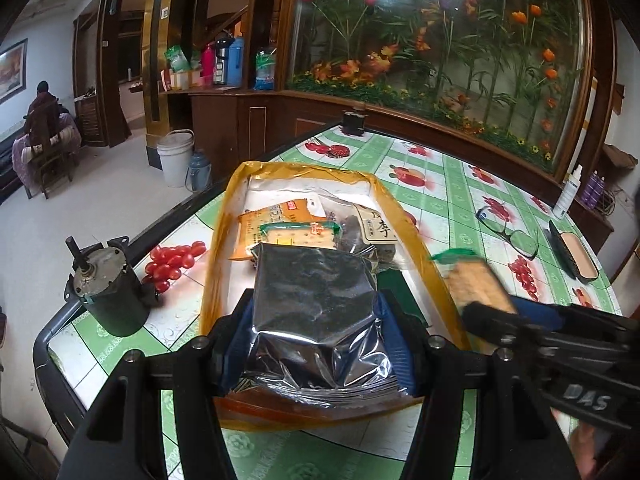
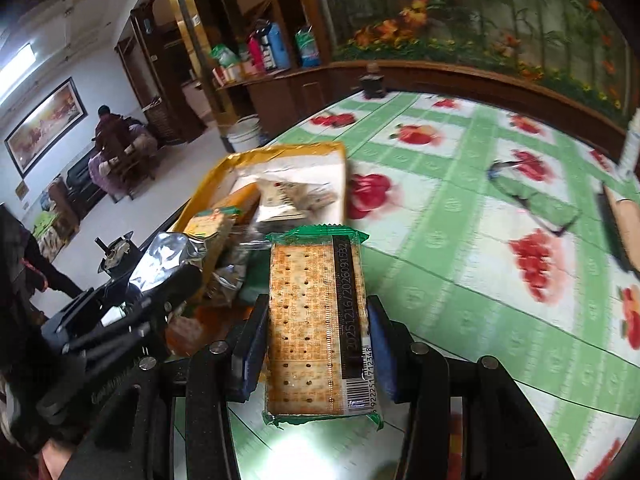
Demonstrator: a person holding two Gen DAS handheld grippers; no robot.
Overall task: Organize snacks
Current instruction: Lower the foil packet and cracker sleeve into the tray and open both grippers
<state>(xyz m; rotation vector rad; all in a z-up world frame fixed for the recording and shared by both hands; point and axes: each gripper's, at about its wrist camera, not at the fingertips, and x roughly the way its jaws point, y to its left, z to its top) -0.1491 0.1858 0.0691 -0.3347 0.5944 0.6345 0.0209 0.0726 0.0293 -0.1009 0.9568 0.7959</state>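
Note:
My left gripper (image 1: 316, 344) is shut on a silver foil snack bag (image 1: 316, 300), holding it over the near end of a yellow-rimmed tray (image 1: 224, 216). Several snack packets lie in the tray, among them a green-edged cracker pack (image 1: 298, 236) and an orange packet (image 1: 256, 228). My right gripper (image 2: 316, 344) is shut on a green-edged cracker pack (image 2: 316, 320), held above the tablecloth just right of the tray (image 2: 340, 152). The left wrist view shows that cracker pack (image 1: 476, 284) blurred beside the tray's right rim. The foil bag (image 2: 168, 256) and left gripper appear at left in the right wrist view.
The table has a green checked fruit-print cloth (image 1: 448, 184). A dark motor (image 1: 108, 292) stands near its left edge. Eyeglasses (image 1: 512, 232), a glasses case (image 1: 576, 252) and a white bottle (image 1: 568, 192) lie at the right. A small dark object (image 1: 354, 120) sits at the far edge.

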